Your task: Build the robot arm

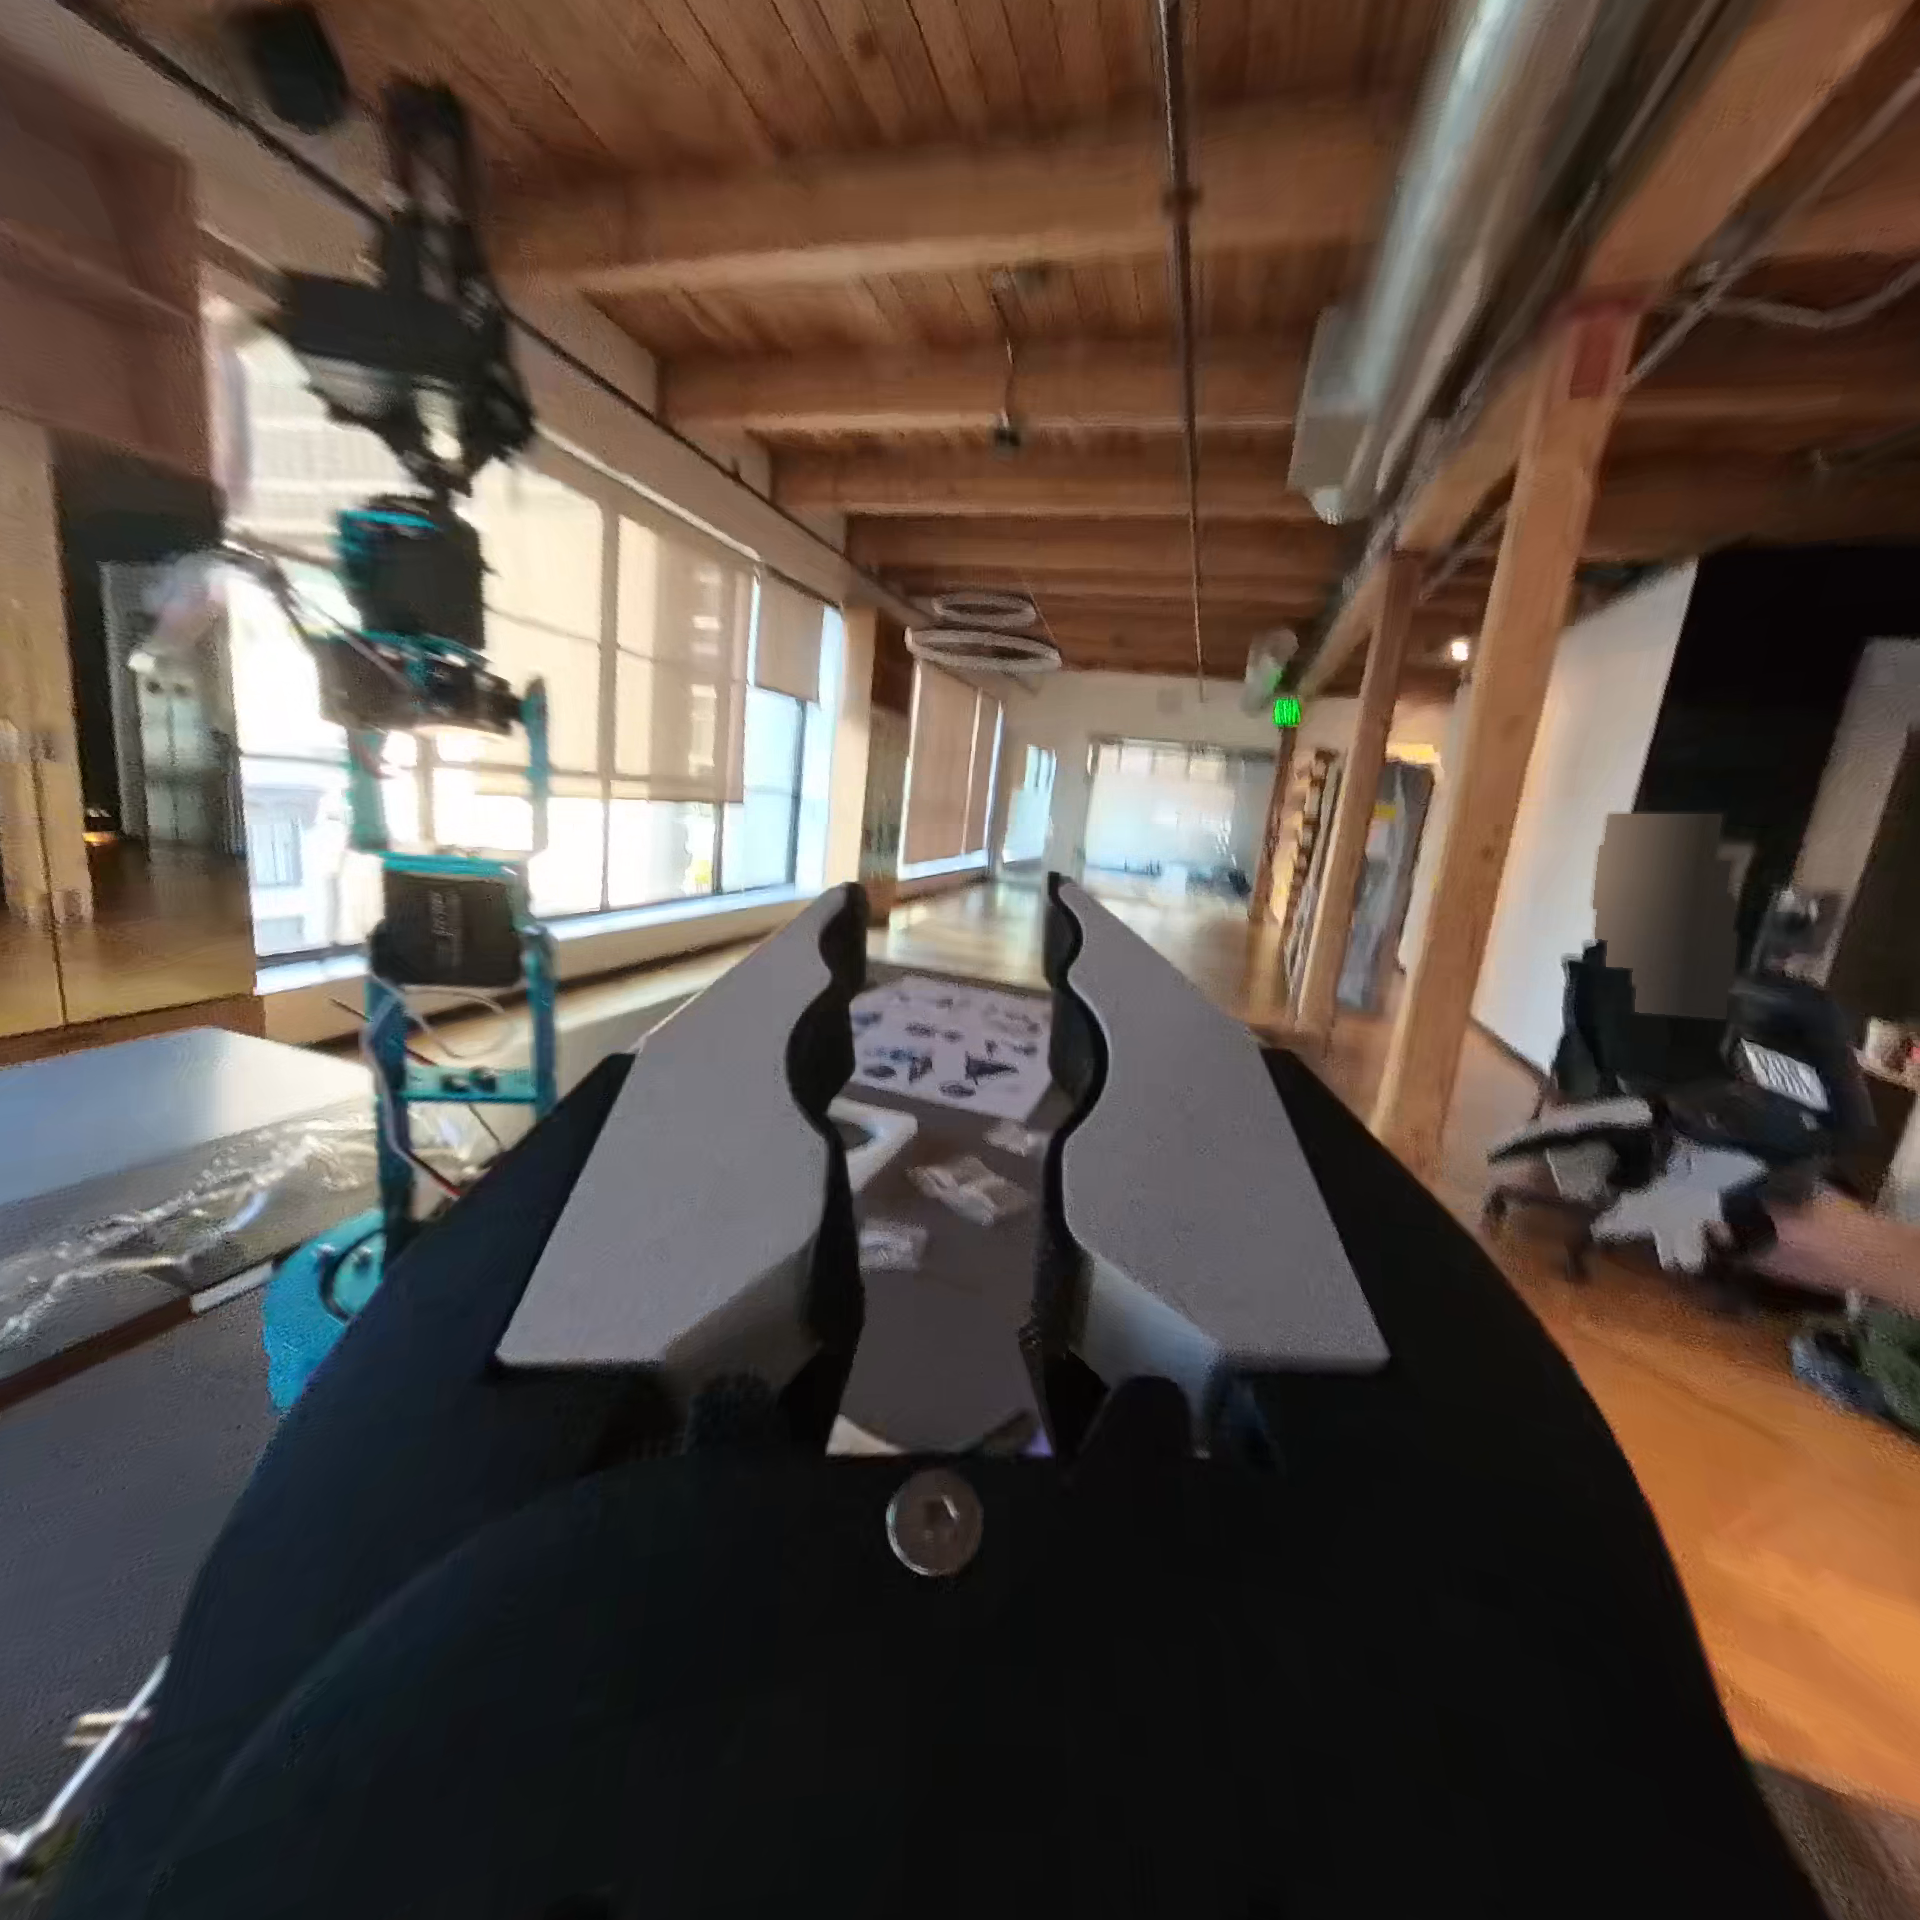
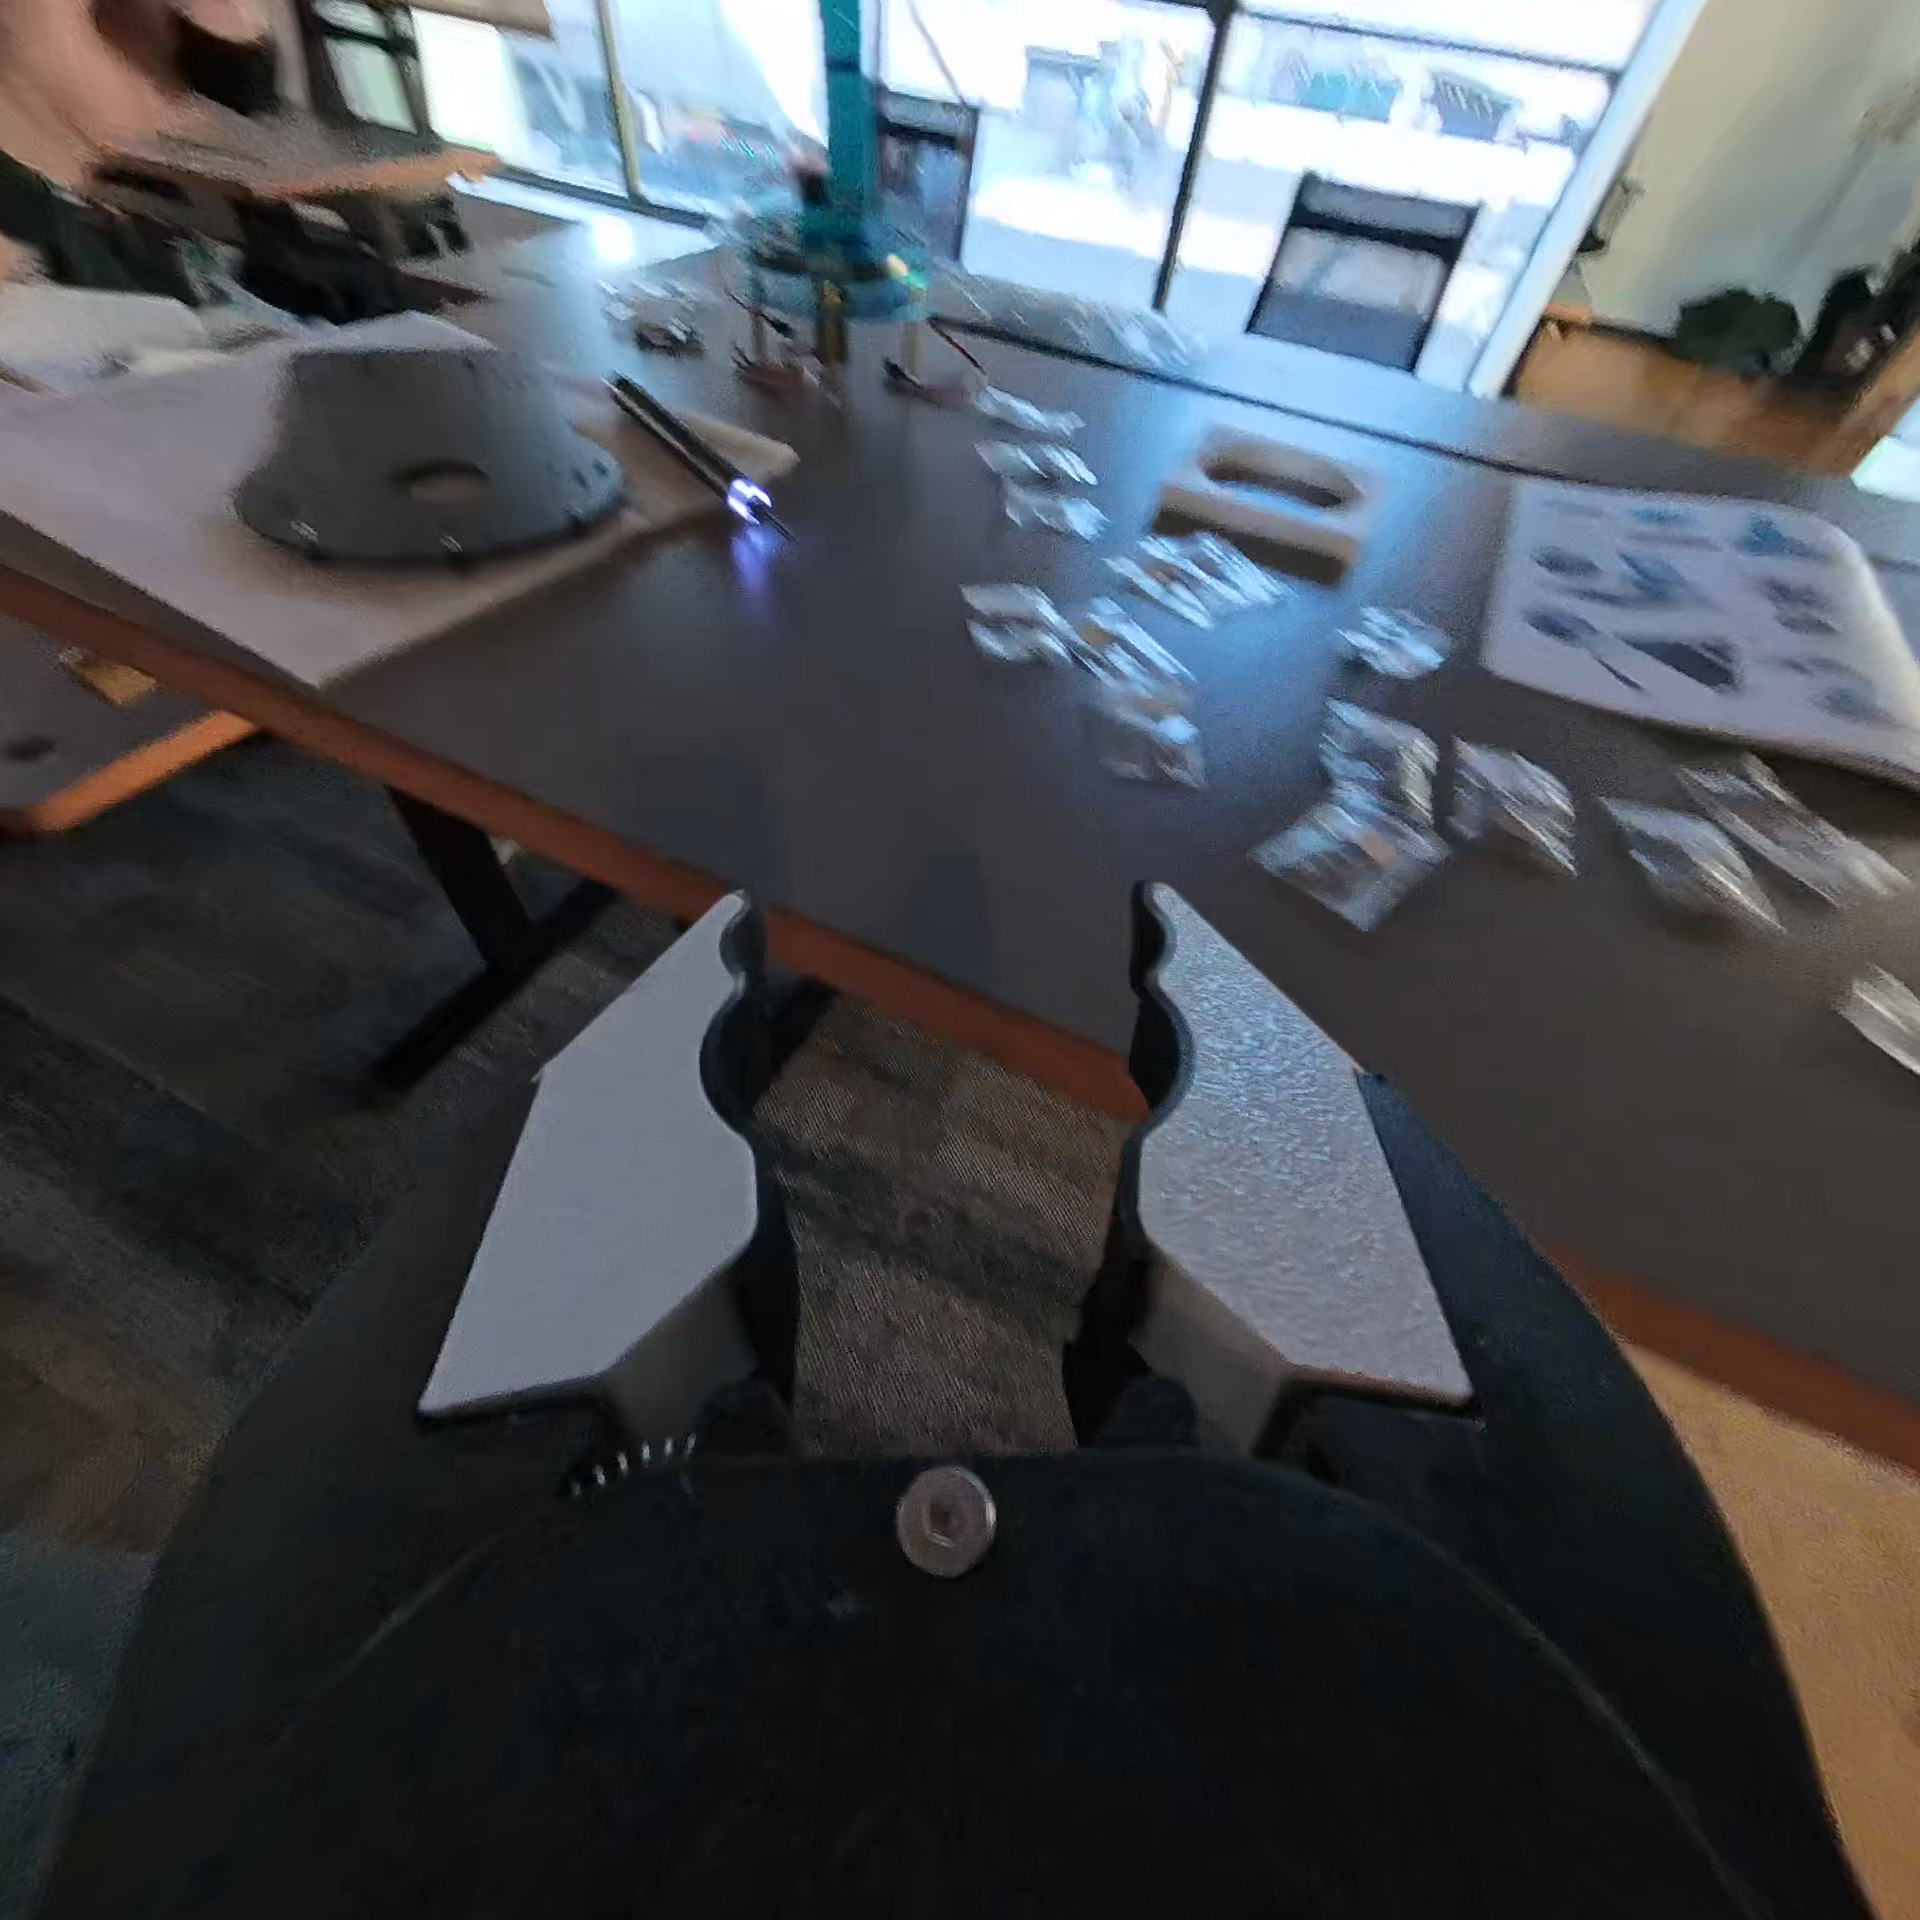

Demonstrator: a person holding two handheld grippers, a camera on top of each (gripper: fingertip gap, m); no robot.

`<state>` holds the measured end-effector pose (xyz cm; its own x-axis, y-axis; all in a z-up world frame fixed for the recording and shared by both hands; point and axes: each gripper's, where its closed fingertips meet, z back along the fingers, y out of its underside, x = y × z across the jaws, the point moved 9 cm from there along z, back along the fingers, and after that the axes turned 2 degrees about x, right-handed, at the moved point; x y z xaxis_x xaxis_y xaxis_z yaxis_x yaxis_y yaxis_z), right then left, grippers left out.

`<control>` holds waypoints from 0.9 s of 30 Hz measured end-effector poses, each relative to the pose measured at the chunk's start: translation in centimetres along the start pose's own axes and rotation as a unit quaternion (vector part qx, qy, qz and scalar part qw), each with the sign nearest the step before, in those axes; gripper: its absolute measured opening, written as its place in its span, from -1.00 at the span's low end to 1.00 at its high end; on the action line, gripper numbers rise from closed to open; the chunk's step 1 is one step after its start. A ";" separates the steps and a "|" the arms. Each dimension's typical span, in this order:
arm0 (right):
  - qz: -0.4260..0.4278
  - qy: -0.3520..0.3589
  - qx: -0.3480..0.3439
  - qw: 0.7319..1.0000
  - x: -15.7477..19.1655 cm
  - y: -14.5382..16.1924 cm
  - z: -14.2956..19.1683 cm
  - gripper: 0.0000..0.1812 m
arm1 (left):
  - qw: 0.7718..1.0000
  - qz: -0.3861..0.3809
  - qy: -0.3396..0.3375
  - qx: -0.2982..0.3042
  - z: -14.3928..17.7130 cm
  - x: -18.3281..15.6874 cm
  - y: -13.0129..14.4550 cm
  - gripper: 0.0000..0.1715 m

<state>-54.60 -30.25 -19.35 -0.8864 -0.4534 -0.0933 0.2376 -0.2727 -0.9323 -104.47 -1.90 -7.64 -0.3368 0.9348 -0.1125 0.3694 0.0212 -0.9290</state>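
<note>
Dark bench [image 2: 852, 727], wood-edged, in a timber-ceilinged room. Right tool [image 2: 940, 935]: jaws wide, empty, above the bench's near edge. Left tool [image 1: 956, 914]: jaws narrowly parted, empty, raised level. Beyond: small clear packets [image 2: 1143, 665], printed sheet [image 2: 1683, 613], grey cone-shaped housing [image 2: 426, 436], teal robot arm [image 1: 436, 831].

Scattered clear plastic packets [image 2: 1143, 665] flat on dark table [image 2: 831, 675], unheld.
</note>
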 end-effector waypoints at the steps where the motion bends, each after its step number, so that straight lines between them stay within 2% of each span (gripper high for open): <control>1: -0.008 0.014 0.014 1.000 -1.5 0.7 1.9 -0.20 | 1.000 -0.005 0.005 0.020 -0.2 -1.0 0.0 -0.62; 3: -0.028 0.035 0.028 0.999 -4.5 2.0 5.3 -0.15 | 0.999 -0.010 -0.003 0.046 0.1 -3.9 0.5 -0.61; 6: -0.079 0.036 0.002 0.996 -8.7 3.5 8.7 -0.13 | 0.996 -0.004 -0.043 0.072 1.1 -9.5 2.6 -0.60; 9: -0.117 -0.018 -0.021 0.993 -12.4 3.9 8.9 -0.09 | 0.990 0.036 -0.121 0.066 0.8 -14.3 6.3 -0.54; 11: -0.093 -0.054 -0.022 0.994 -14.7 3.3 7.0 -0.30 | 0.986 0.059 -0.139 0.067 -0.9 -16.5 8.5 -0.55; 13: -0.053 -0.095 -0.003 0.994 -17.0 1.8 3.3 -0.53 | 0.985 0.062 -0.138 0.079 -3.1 -18.1 9.5 -0.57; 16: 0.026 -0.163 0.012 0.986 -19.2 -2.5 -4.5 -0.72 | 0.980 0.054 -0.150 0.115 -5.6 -19.5 9.2 -0.58; 19: 0.083 -0.228 0.017 0.970 -20.3 -7.3 -13.5 -0.77 | 0.971 0.031 -0.172 0.162 -6.6 -20.6 8.2 -0.60; 22: 0.128 -0.296 0.033 0.946 -20.8 -10.1 -22.9 -0.73 | 0.958 0.009 -0.210 0.193 -6.6 -21.0 8.0 -0.60; 25: 0.192 -0.291 0.059 0.935 -21.5 -10.5 -31.0 -0.69 | 0.955 0.015 -0.216 0.203 -6.9 -20.7 8.4 -0.60; 27: 0.225 -0.293 0.081 0.926 -21.8 -9.9 -34.8 -0.67 | 0.957 0.016 -0.210 0.201 -7.1 -20.0 8.4 -0.60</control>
<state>-51.44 11.89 -20.23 -0.3265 -0.9215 -0.2105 0.6289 -0.0455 -0.7761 -88.45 -17.88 -10.72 -0.6806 0.7058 -0.1967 0.0514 -0.2218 -0.9737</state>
